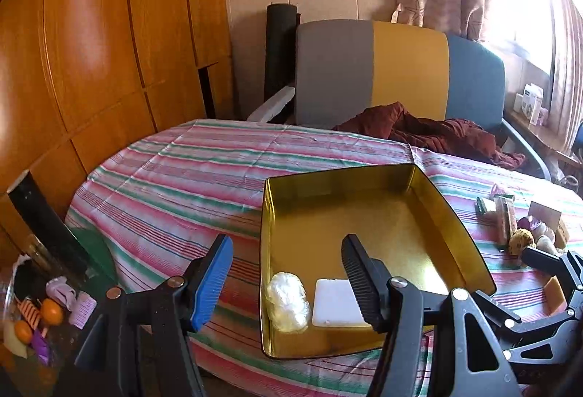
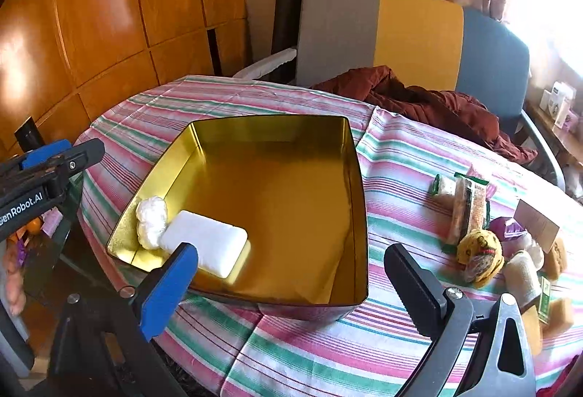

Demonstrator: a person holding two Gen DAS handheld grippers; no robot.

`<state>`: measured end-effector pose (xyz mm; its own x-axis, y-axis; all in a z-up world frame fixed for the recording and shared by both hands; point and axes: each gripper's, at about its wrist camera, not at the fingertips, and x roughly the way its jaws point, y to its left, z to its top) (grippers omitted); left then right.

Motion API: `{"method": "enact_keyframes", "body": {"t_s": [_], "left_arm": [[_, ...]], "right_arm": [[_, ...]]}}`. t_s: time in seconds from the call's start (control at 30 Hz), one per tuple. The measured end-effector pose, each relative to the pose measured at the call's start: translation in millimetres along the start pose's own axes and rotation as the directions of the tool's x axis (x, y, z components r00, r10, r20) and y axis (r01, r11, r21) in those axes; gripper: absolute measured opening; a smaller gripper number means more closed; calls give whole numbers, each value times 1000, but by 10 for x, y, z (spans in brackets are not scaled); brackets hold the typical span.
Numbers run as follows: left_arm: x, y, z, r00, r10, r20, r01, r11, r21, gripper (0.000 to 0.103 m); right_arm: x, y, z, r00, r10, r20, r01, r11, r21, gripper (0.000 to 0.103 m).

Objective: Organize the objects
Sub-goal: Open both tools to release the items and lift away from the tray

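A gold tin box (image 1: 452, 211) (image 2: 357, 178) sits on the striped tablecloth. Inside it lie a white soap-like block (image 1: 335, 302) (image 2: 207, 244) and a clear crumpled plastic wad (image 1: 288, 300) (image 2: 151, 220) in one corner. My left gripper (image 1: 288, 251) is open and empty, its fingers straddling the box's near left wall. My right gripper (image 2: 295, 255) is open and empty over the box's near edge. A pile of small items (image 2: 481, 247) lies to the right of the box: wrapped bars, a yellow knitted ball, sponges, a purple wrapper.
The round table (image 2: 291, 342) has a striped cloth. A chair with grey, yellow and blue back (image 2: 415, 32) holds a dark red garment (image 2: 430, 101). Wooden wall panels stand left. A glass side table with small objects (image 1: 43, 313) is at lower left.
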<state>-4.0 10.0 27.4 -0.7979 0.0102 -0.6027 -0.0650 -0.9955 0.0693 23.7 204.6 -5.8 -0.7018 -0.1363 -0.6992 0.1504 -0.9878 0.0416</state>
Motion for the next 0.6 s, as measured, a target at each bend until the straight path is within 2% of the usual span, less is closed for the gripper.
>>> {"method": "enact_keyframes", "body": {"t_s": [0.27,0.6], "left_arm": [[-65,-99,29,1000,13,22,-14,999,44,63],[-74,-272,23,1000,-21,4,21,995,97,63]], "right_arm": [[-33,-11,-20,1000,4,13,-4,1000,6,103],[-64,-174,-47,1000,-14,20,13,999,50,103]]}}
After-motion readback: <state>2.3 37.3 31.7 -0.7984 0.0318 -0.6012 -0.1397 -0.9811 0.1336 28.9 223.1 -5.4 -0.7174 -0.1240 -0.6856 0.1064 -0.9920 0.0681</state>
